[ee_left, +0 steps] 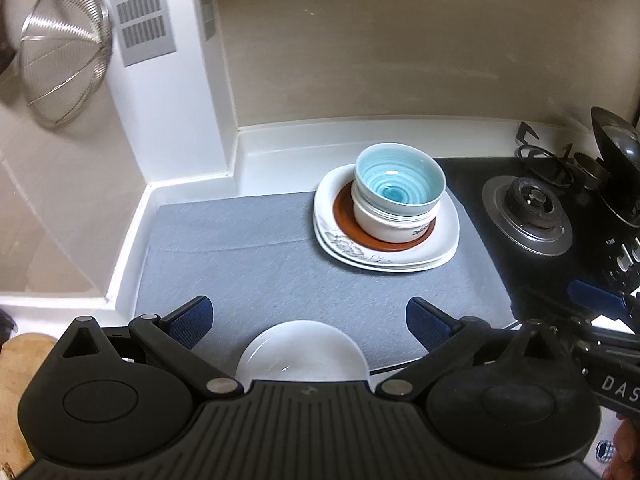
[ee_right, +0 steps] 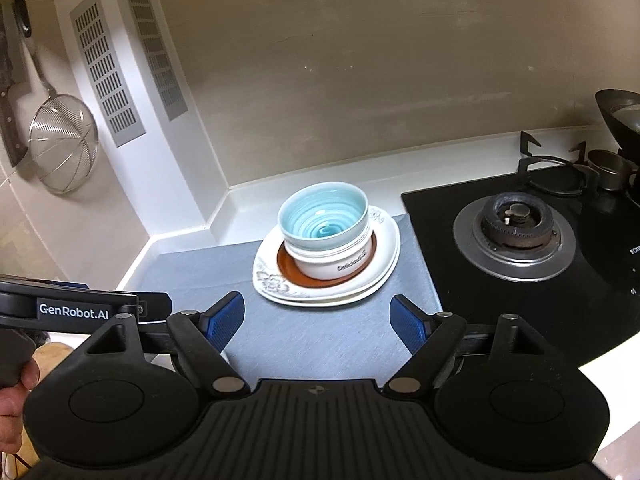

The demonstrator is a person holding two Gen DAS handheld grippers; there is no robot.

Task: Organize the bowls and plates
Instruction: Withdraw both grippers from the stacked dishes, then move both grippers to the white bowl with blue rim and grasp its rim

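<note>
Both grippers, left gripper (ee_left: 309,322) and right gripper (ee_right: 316,322), are held tilted downward, jaws spread and empty, short of the blue bowl (ee_left: 400,184) stack.

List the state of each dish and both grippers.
Blue bowl: upright, empty, nested in the white bowl.
White bowl: upright on the brown plate.
Brown plate: flat on the white plates.
White plates: stacked on the grey mat.
White dish: alone, near edge.
Left gripper: open, empty.
Right gripper: open, empty.
</note>
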